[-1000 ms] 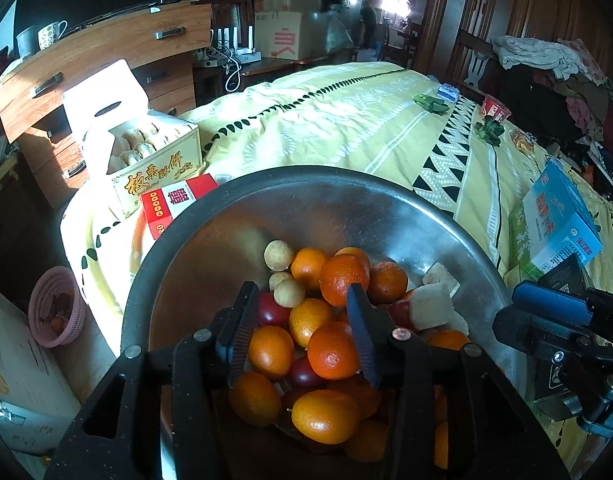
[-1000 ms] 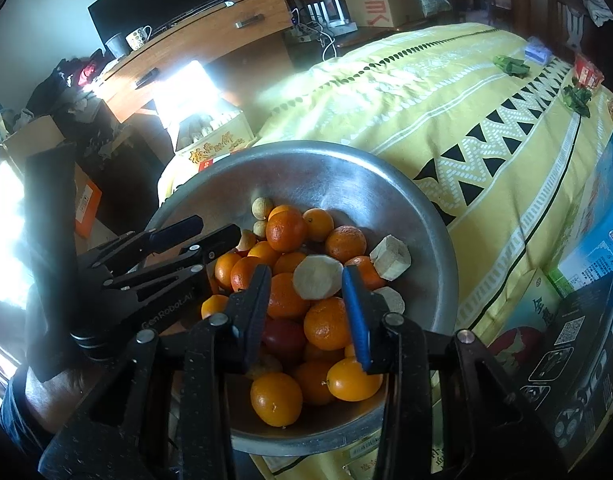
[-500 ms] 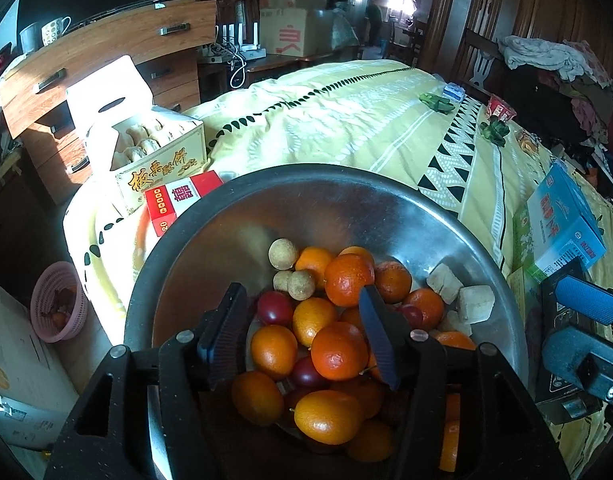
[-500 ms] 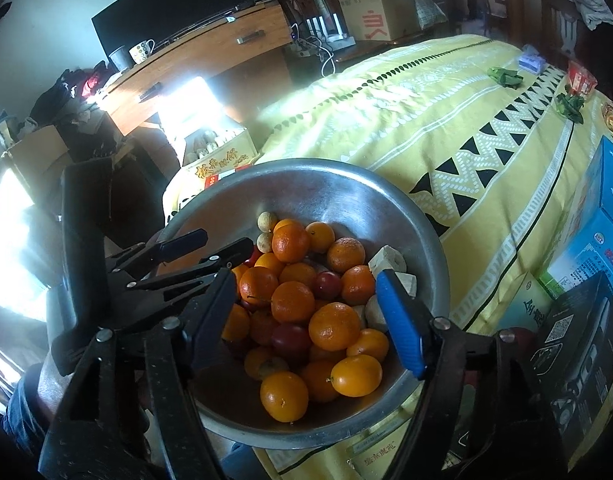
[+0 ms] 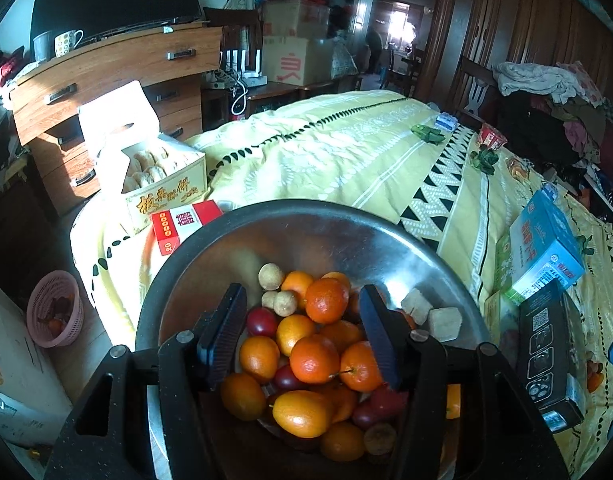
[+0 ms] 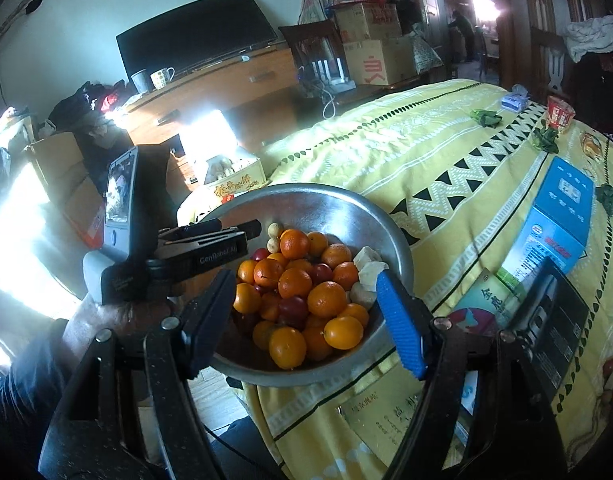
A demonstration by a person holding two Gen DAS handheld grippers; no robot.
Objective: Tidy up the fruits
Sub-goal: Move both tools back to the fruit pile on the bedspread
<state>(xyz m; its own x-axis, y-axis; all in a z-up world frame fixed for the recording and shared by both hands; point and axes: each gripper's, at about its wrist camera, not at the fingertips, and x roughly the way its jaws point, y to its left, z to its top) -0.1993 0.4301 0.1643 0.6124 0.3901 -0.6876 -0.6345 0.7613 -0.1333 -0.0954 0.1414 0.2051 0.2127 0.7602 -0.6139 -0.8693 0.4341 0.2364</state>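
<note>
A metal bowl [image 5: 306, 232] [image 6: 338, 208] sits at the near edge of a table with a yellow cloth. It holds a pile of oranges [image 5: 314, 360] [image 6: 326, 300], dark red fruits [image 5: 262, 322] [image 6: 292, 308], small tan round fruits [image 5: 271, 276] and pale chunks [image 5: 444, 320] [image 6: 370, 264]. My left gripper [image 5: 302, 336] is open and empty, low over the pile; it also shows in the right wrist view [image 6: 226, 236] at the bowl's left rim. My right gripper [image 6: 306, 312] is wide open and empty, raised above the bowl's near side.
An open pastry box [image 5: 162, 184] and a red box [image 5: 182, 224] stand left of the bowl. A blue carton [image 5: 546, 248] [image 6: 562, 216] and a black box [image 5: 546, 352] [image 6: 546, 312] lie to the right. A pink basket [image 5: 54, 312] sits on the floor. A dresser [image 5: 106, 80] stands behind.
My right gripper has opened wide and pulled up and back from the fruit pile. My left gripper has opened wider and drawn back a little. The bowl has not moved.
</note>
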